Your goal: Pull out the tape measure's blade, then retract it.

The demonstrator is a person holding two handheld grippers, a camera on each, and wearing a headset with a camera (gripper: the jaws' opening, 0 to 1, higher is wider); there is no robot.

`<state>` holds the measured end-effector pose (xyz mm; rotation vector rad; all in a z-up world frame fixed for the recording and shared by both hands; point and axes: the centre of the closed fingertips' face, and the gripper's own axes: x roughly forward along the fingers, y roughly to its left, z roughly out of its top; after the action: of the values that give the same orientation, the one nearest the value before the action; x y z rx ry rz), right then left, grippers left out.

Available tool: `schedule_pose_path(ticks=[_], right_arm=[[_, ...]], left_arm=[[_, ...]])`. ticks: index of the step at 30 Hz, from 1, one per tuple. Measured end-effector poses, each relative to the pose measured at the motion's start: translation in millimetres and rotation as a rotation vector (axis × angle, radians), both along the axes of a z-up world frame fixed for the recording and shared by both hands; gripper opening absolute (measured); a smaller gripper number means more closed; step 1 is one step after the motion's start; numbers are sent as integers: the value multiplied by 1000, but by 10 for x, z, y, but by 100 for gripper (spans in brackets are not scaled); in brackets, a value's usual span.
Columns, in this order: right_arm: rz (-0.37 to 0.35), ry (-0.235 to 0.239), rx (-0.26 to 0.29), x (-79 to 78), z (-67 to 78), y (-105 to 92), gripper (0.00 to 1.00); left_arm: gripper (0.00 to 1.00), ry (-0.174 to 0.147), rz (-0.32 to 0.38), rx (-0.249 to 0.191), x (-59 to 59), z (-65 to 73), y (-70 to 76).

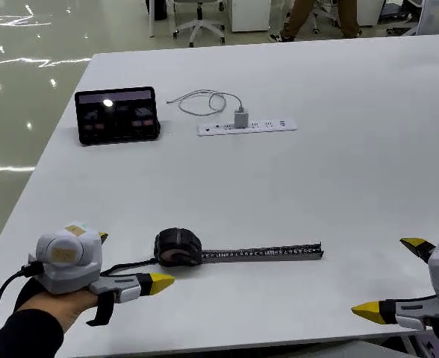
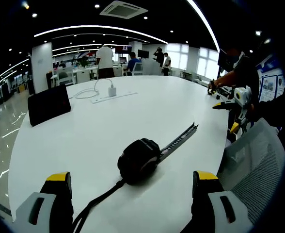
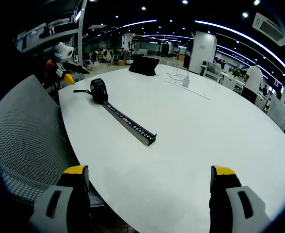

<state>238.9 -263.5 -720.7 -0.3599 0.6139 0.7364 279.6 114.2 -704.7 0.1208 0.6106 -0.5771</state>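
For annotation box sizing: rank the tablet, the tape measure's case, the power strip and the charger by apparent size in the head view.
1. tablet
2. tape measure's case, though it lies nearer the camera
3. power strip, longer but thinner than the case, so these two are unsure
4. charger

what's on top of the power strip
A white charger sits plugged into the power strip, its cable looping away across the table. Its prongs are hidden inside the socket.

Grey left gripper point(image 1: 133, 259), yellow-tipped (black sleeve point(image 1: 25, 332))
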Motion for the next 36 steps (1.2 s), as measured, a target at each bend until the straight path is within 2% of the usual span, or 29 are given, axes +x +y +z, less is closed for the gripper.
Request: schedule_pose_path(ticks=[2, 5, 7, 8, 9, 11, 14, 16, 17, 18, 19, 20, 22, 23, 24, 27, 28, 30, 31, 32, 33, 35, 36], right_arm=[[1, 0, 0, 10, 1, 0, 100], [6, -6, -4, 40, 24, 5, 100], [7, -10, 0, 58, 40, 16, 100], [11, -11, -3, 68, 43, 24, 100], [15, -13, -5, 64, 56, 40, 100], [18, -17, -3, 77, 74, 63, 100], [25, -23, -8, 94, 82, 88, 100], [44, -23, -19, 88, 82, 132, 100], [55, -28, -34, 88, 75, 132, 100], [80, -32, -46, 79, 67, 150, 100], [88, -31, -45, 75, 62, 157, 100], [100, -23, -43, 75, 42, 165, 100], [110, -19, -54, 94, 28, 176, 100], [121, -17, -65, 100, 18, 186, 100], [129, -18, -66, 109, 18, 197, 100], [154, -6, -81, 152, -11, 219, 100], [166, -7, -88, 177, -14, 232, 100], [188, -2, -111, 208, -25, 247, 99], [191, -3, -117, 218, -27, 250, 97], [199, -2, -129, 242, -28, 260, 97], [201, -2, -128, 260, -20, 279, 97], [222, 9, -120, 308, -6, 331, 98], [228, 11, -120, 327, -6, 345, 97]], left_arm=[[100, -4, 8, -4, 37, 33, -52], [100, 8, 37, 17, 88, 8, -121], [100, 26, 65, 34, 92, -38, -134], [100, 59, 118, 66, 90, -111, -83], [100, 75, 132, 70, 86, -142, -90], [100, 49, 144, 43, 122, -136, -173], [100, 41, 167, 26, 131, -200, -267], [100, 59, 197, 28, 132, -290, -292], [100, 62, 207, 18, 134, -309, -308], [100, 60, 237, -14, 151, -308, -346], [100, 60, 236, -14, 149, -313, -360], [100, 50, 224, 0, 141, -326, -423], [100, 15, 206, 56, 159, -318, -448], [100, -24, 195, 83, 191, -294, -468], [100, -38, 211, 83, 205, -284, -467], [100, -41, 227, 63, 234, -272, -496], [100, -56, 263, 37, 275, -243, -479], [100, -39, 319, -30, 305, -250, -467], [100, -30, 337, -49, 304, -261, -457], [100, 8, 383, -95, 295, -304, -435], [100, 21, 390, -96, 283, -331, -417], [100, 6, 396, -71, 311, -331, -360], [100, 3, 399, -72, 321, -320, -356]])
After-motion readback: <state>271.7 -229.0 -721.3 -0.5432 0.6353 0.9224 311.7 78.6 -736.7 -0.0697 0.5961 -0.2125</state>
